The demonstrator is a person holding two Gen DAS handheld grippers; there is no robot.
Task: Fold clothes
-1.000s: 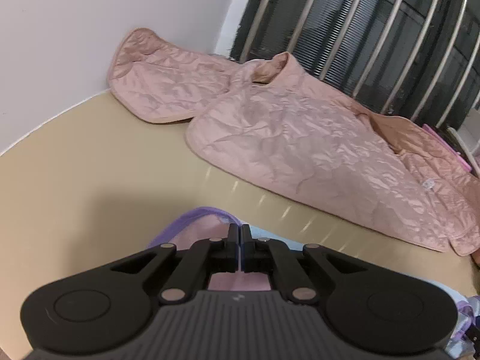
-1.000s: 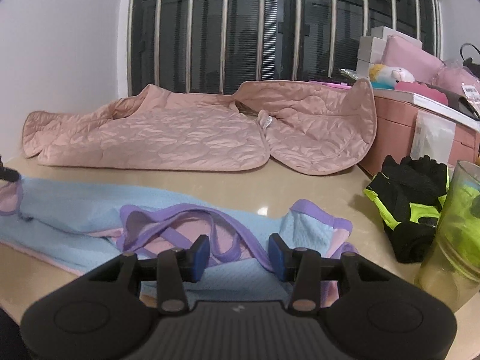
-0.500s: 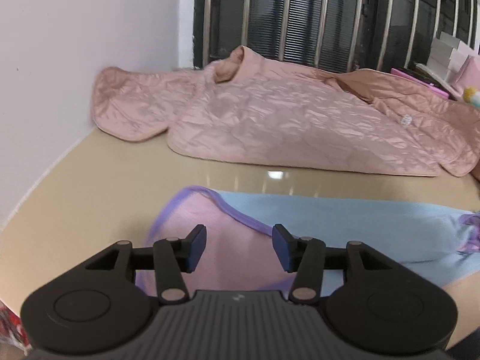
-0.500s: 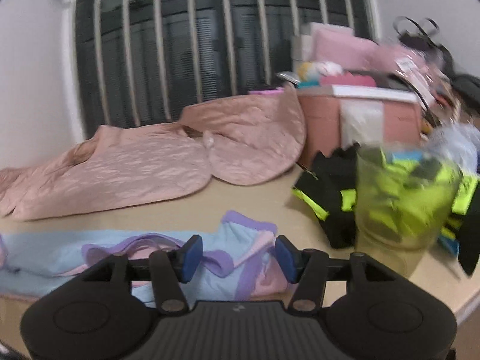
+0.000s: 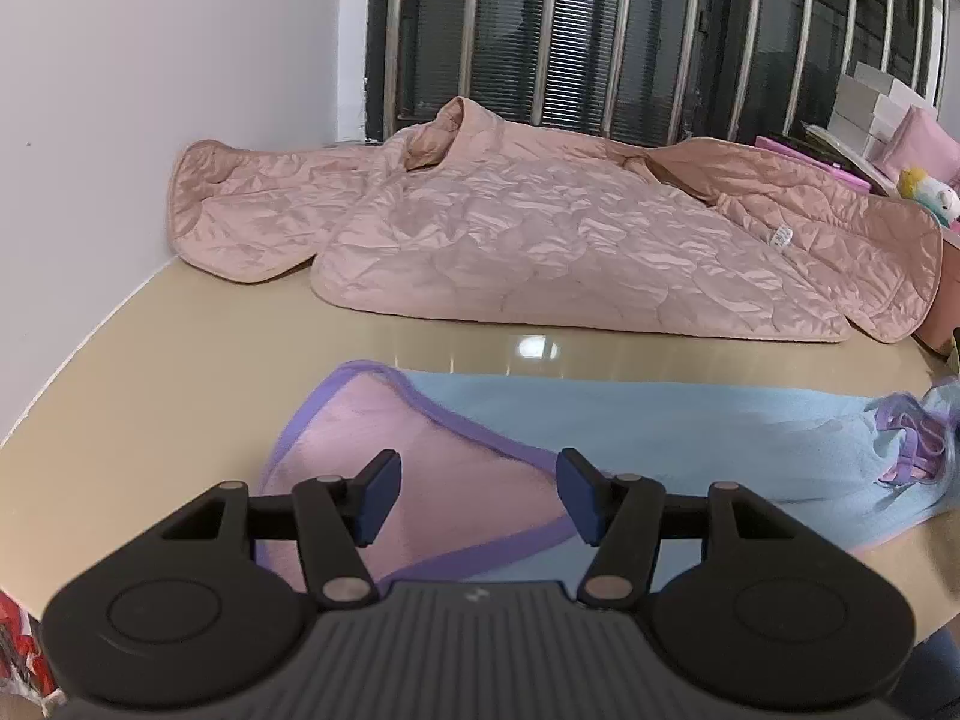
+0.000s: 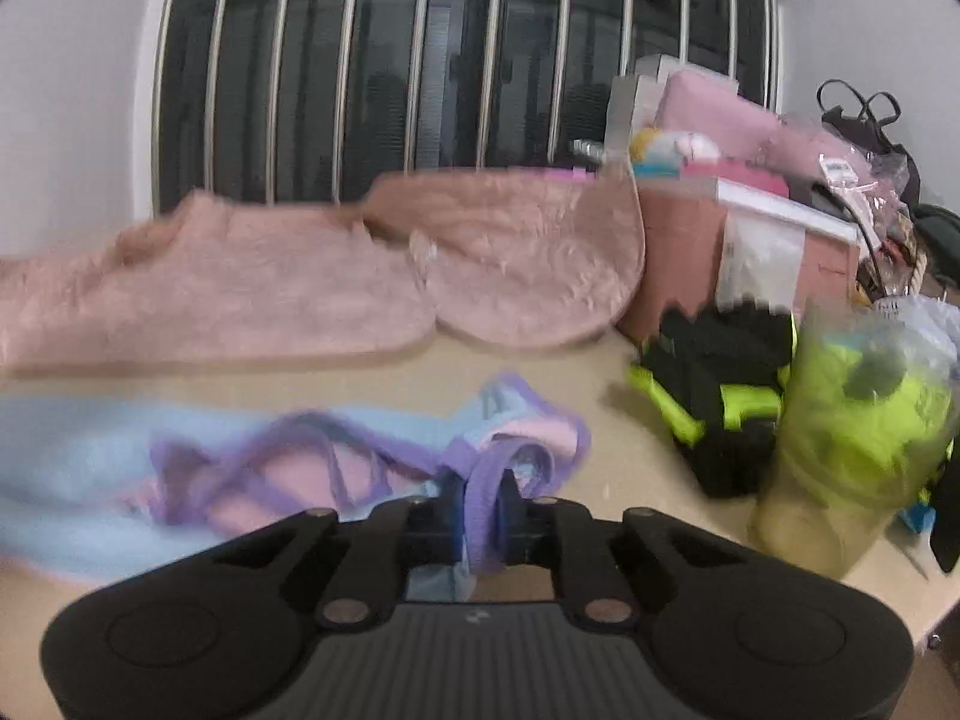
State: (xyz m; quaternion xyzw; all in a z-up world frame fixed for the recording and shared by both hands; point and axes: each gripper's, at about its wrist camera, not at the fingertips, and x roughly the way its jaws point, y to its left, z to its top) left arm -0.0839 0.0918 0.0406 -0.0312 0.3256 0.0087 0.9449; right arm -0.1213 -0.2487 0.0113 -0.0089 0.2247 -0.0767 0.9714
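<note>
A light blue garment (image 5: 648, 426) with purple trim and pink lining lies stretched across the beige table (image 5: 150, 396). My left gripper (image 5: 474, 495) is open and empty, just above the garment's pink end. In the right wrist view the same garment (image 6: 78, 456) shows its bunched purple-trimmed end. My right gripper (image 6: 480, 513) is shut on a purple-trimmed fold of that end. The right view is blurred.
A pink quilted jacket (image 5: 540, 228) lies spread along the back, by the barred window; it also shows in the right wrist view (image 6: 240, 294). At right stand a green translucent cup (image 6: 852, 444), black and neon-yellow gloves (image 6: 720, 384) and a pink box (image 6: 744, 252) with clutter.
My left gripper opened, let go of the garment's pink end and drew back. My right gripper moved right and shut on the purple-trimmed end.
</note>
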